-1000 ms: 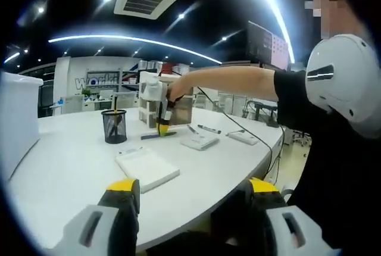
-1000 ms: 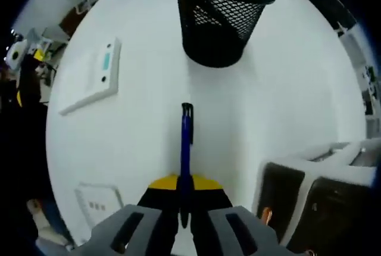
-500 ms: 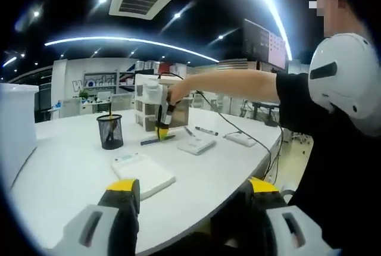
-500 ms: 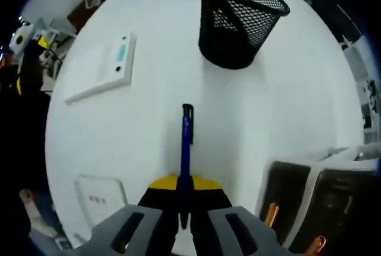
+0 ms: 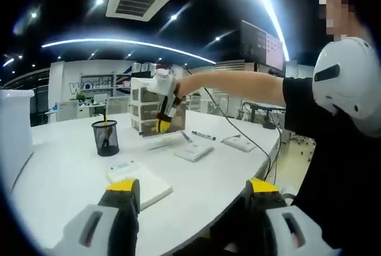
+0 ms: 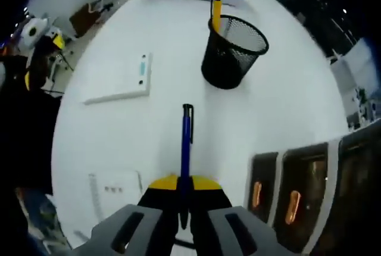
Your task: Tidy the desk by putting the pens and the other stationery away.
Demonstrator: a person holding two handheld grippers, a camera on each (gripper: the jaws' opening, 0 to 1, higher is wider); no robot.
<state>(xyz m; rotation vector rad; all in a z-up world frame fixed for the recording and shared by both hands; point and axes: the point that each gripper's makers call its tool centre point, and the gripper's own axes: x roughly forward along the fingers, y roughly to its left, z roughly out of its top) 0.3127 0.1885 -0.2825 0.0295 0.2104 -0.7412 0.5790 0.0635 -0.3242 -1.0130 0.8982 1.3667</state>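
My right gripper is shut on a blue pen that sticks forward from its jaws, held above the white desk. Ahead of the pen stands a black mesh pen cup with a yellow pen upright in it. In the left gripper view, a person's hand holds that right gripper above the desk, right of the pen cup. My left gripper stands open off the desk's near edge with nothing between its fingers.
A white notebook lies left of the cup, and a white pad nearer me. A drawer unit stands at the right. A black marker, a white power strip and a white box are on the desk.
My right gripper has risen away from the desk with the blue pen in it, so the cup and notebook look smaller. The left view has pulled back a little.
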